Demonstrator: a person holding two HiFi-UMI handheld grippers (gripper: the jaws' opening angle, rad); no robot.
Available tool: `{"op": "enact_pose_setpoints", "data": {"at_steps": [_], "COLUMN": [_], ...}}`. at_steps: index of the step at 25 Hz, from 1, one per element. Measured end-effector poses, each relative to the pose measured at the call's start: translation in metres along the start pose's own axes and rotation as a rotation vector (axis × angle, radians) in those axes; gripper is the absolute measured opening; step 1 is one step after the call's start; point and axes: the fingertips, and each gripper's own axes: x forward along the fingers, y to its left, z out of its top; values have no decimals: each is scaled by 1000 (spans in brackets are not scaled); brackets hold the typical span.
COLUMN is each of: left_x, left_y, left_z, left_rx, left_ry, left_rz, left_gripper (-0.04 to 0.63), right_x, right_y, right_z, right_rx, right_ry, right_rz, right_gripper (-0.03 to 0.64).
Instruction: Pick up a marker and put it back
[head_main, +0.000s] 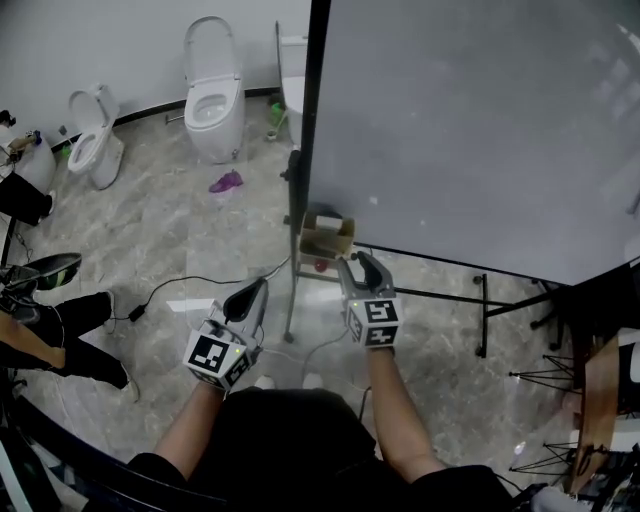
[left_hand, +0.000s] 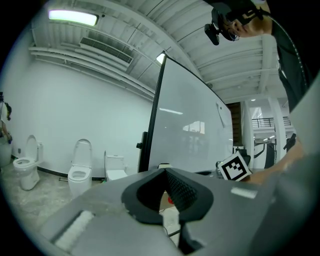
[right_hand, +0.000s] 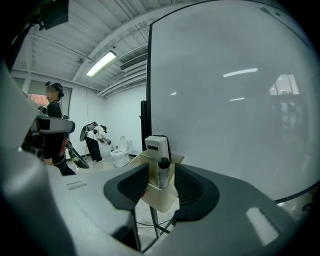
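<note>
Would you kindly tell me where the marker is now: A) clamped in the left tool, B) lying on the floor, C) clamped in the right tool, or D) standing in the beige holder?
D: the marker stands upright in the beige holder, and the open right tool is not gripping it.

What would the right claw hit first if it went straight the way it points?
Most likely the beige holder box, centred between the open jaws of the right claw, by the whiteboard; the upright marker stands inside it. Depth is unclear, but nothing shows in between.
</note>
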Motion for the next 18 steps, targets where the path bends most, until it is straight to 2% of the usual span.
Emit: {"op": "enact_pose_setpoints", "data": {"at_steps": [5, 7, 14, 18], "left_x": [0, 0, 0, 1], "left_y": [4, 6, 4, -1], "left_z": [-4, -5, -1, -4], "left_rx": [17, 15, -12, -10], "left_ry": [-4, -3, 8, -11], "left_rz": [14, 16, 29, -5], "left_gripper": [8, 8, 8, 7], "right_x": [7, 7, 1, -6], "right_y": [-1, -1, -1, -1], "right_z": [0, 0, 13, 25], "right_rx": [3, -1, -22, -33], "right_ry": [-8, -9, -35, -62], "right_rz": [4, 2, -4, -11], "right_gripper": [130, 84, 81, 80]}}
